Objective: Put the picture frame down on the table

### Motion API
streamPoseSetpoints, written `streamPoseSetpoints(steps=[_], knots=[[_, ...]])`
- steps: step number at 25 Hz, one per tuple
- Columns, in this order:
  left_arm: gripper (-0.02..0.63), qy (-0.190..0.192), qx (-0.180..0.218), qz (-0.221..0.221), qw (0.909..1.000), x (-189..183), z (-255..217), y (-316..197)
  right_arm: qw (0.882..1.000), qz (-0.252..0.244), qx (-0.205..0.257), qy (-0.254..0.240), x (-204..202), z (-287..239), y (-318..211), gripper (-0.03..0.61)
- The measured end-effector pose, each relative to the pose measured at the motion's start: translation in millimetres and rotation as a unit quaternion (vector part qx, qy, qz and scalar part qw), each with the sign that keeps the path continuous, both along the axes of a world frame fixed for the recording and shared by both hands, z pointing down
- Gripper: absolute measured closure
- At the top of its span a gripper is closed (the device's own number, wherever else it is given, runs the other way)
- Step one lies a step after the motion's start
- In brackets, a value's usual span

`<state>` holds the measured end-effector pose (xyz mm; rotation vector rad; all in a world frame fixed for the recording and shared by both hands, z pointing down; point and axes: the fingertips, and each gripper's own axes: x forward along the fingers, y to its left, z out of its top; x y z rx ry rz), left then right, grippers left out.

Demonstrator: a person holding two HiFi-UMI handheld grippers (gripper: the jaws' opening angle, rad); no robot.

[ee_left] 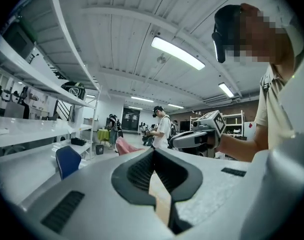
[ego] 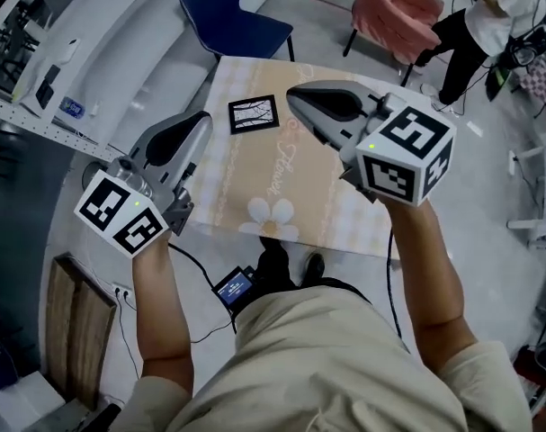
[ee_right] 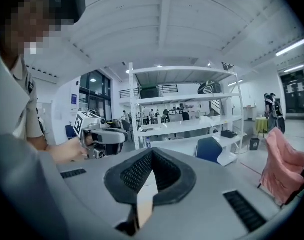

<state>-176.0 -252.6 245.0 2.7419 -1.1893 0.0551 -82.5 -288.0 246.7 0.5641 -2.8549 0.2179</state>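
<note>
A small black picture frame (ego: 253, 114) lies flat on the table (ego: 326, 205), which has a beige checked cloth with a white flower print. Both grippers are held up high, well above the table and close to the head camera. My left gripper (ego: 201, 119) is shut with nothing between its jaws, and so is my right gripper (ego: 292, 94). In the left gripper view the left gripper (ee_left: 153, 152) points level across the room, with the right gripper (ee_left: 198, 137) seen beyond it. In the right gripper view the right gripper (ee_right: 151, 152) has the left gripper (ee_right: 99, 134) off to its left.
A blue chair (ego: 233, 13) and a pink chair (ego: 395, 7) stand at the table's far side. A person (ego: 490, 23) stands at the far right. White shelving (ego: 39, 54) runs along the left, and a wooden board (ego: 76, 324) lies on the floor.
</note>
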Motion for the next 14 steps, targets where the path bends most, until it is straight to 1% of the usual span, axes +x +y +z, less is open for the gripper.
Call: streamPoseSetpoints(steps=[4,9,14], knots=[[0.607,-0.009,0.023,-0.004,0.9997,14.0,-25.6,45.2,1.000,-0.007,0.014,-0.004,22.9,-25.1,41.4,0.575],[0.607,-0.013,0.055,-0.004,0.9984,39.6,-52.4,86.8,0.999,-0.011,0.038,-0.005,53.4,-48.7,77.0,0.575],[0.607,-0.003,0.048,-0.011,0.9988,55.6,-54.5,124.6,0.999,-0.004,0.034,-0.004,85.3,-54.8,114.0,0.575]])
